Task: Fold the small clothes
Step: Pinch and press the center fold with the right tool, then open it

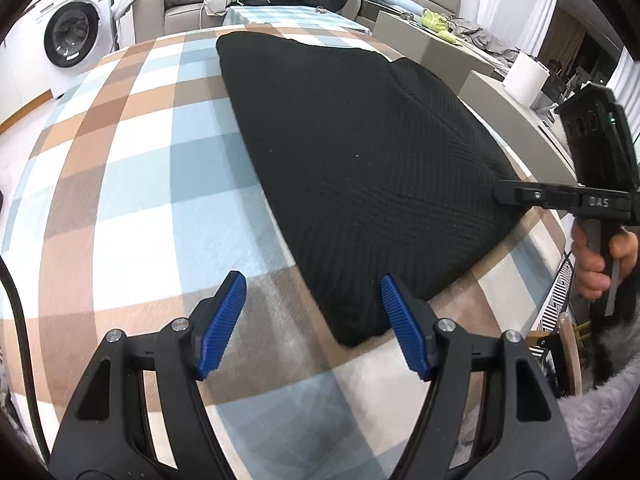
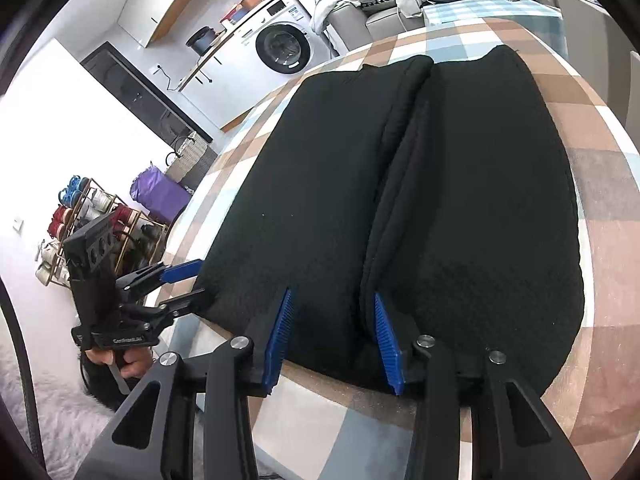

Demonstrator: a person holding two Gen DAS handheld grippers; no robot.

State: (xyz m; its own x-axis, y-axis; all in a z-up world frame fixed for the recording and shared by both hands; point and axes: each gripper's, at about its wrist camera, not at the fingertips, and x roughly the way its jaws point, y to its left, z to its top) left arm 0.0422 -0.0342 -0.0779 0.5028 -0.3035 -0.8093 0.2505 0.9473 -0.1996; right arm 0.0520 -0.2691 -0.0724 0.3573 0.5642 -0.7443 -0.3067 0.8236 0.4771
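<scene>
Living room with a washing machine (image 1: 72,36) against the far wall and a grey sofa (image 1: 172,8) heaped with laundry behind the work area. A table (image 1: 132,184) under a blue, brown and white checked cloth carries the black knit garment (image 1: 360,184), laid flat with its two sides folded in to meet along a centre seam; it reaches from the near edge toward the far edge. Left gripper (image 1: 312,320) hovers at the garment's near corner, jaws spread apart, nothing pinched, one blue pad over the cloth and one at the fabric's edge. Right gripper (image 2: 332,340) sits at the near hem, straddling the seam; jaws parted, pads not pressing the fabric. A hand (image 1: 600,256) holds the right gripper's handle.
</scene>
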